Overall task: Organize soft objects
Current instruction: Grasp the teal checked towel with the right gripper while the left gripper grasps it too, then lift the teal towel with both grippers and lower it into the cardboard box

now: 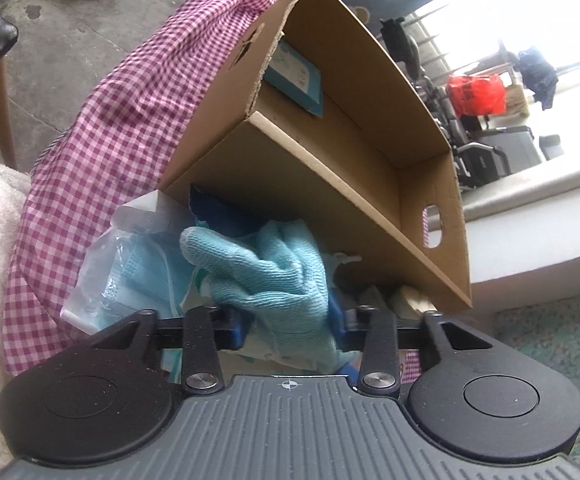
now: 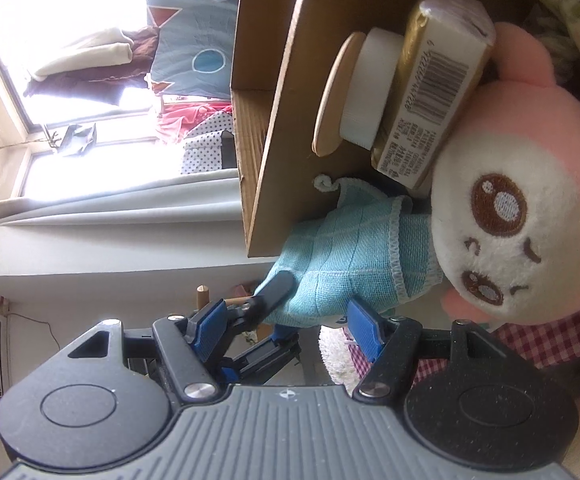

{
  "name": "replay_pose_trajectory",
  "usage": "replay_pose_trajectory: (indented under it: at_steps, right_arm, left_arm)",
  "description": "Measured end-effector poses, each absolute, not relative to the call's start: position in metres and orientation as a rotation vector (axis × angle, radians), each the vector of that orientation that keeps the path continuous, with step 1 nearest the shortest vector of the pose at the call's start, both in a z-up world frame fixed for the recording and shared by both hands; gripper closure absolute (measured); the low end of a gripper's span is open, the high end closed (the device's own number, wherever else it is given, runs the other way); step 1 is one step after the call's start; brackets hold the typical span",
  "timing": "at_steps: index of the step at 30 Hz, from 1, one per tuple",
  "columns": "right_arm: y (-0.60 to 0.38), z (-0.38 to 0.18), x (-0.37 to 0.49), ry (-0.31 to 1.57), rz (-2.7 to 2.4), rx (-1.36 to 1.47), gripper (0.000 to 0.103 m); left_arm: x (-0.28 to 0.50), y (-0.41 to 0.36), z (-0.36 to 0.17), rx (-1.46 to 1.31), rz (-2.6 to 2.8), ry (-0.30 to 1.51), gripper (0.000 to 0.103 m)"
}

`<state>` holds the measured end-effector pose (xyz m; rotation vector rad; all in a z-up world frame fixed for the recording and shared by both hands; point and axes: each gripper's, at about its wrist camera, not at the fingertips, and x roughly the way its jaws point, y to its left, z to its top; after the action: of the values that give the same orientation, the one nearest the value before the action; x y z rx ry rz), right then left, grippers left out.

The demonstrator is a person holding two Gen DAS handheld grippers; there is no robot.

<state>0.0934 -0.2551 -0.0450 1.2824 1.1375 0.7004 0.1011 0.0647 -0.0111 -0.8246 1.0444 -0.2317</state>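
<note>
Knit teal cloth (image 1: 278, 276), cardboard box (image 1: 370, 152).

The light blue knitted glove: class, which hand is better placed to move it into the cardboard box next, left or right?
Left. The left gripper already pinches the light blue knitted glove, just below the cardboard box. The right gripper stands open around a blue cloth instead.

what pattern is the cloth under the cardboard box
Pink-and-white gingham check on the cloth; clearest in the left wrist view.
</note>
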Motion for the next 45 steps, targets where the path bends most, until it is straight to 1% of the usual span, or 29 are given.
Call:
replay_pose_trajectory:
  at_steps: [3, 5, 14, 20, 21, 22, 23, 24, 25, 27, 30, 35, 39, 45]
  right_arm:
    - [-0.251, -0.048, 0.094, 1.16, 0.703, 1.293, 0.033]
    - [-0.248, -0.05, 0.094, 1.174, 0.701, 1.305, 0.033]
    - [-0.235, -0.068, 0.094, 1.24, 0.607, 1.362, 0.034]
    - [-0.223, -0.072, 0.092, 1.242, 0.541, 1.321, 0.046]
    - [-0.221, -0.071, 0.092, 1.244, 0.533, 1.312, 0.052]
    - [-0.219, -0.071, 0.092, 1.246, 0.526, 1.298, 0.056]
    - [-0.218, -0.069, 0.092, 1.245, 0.522, 1.279, 0.062]
    - [-0.217, -0.066, 0.092, 1.239, 0.522, 1.257, 0.066]
    - [-0.216, -0.062, 0.091, 1.232, 0.529, 1.234, 0.067]
    - [-0.212, -0.051, 0.088, 1.208, 0.543, 1.171, 0.074]
    - [-0.209, -0.033, 0.084, 1.167, 0.572, 1.081, 0.077]
    - [-0.201, -0.002, 0.077, 1.098, 0.636, 0.97, 0.079]
    - [-0.193, 0.033, 0.076, 1.007, 0.706, 0.861, 0.079]
    - [-0.2, 0.09, 0.102, 0.858, 0.773, 0.765, 0.079]
  left_arm:
    - [0.1, 0.068, -0.014, -0.834, -0.223, 1.037, 0.084]
    - [0.097, 0.07, -0.016, -0.843, -0.231, 1.027, 0.085]
    - [0.074, 0.092, -0.013, -0.865, -0.338, 0.948, 0.086]
    - [0.067, 0.106, -0.03, -0.883, -0.388, 0.969, 0.086]
    - [0.066, 0.107, -0.032, -0.879, -0.4, 0.964, 0.086]
    - [0.065, 0.109, -0.032, -0.873, -0.404, 0.958, 0.086]
    - [0.063, 0.11, -0.032, -0.862, -0.407, 0.95, 0.086]
    - [0.062, 0.11, -0.03, -0.839, -0.413, 0.937, 0.086]
    - [0.059, 0.11, -0.027, -0.812, -0.416, 0.923, 0.086]
    - [0.054, 0.109, -0.02, -0.76, -0.432, 0.892, 0.086]
    - [0.044, 0.105, -0.009, -0.684, -0.449, 0.852, 0.086]
    - [0.027, 0.103, 0.009, -0.625, -0.466, 0.795, 0.086]
    - [0.015, 0.101, 0.034, -0.593, -0.486, 0.71, 0.086]
    - [0.031, 0.092, 0.081, -0.533, -0.531, 0.613, 0.086]
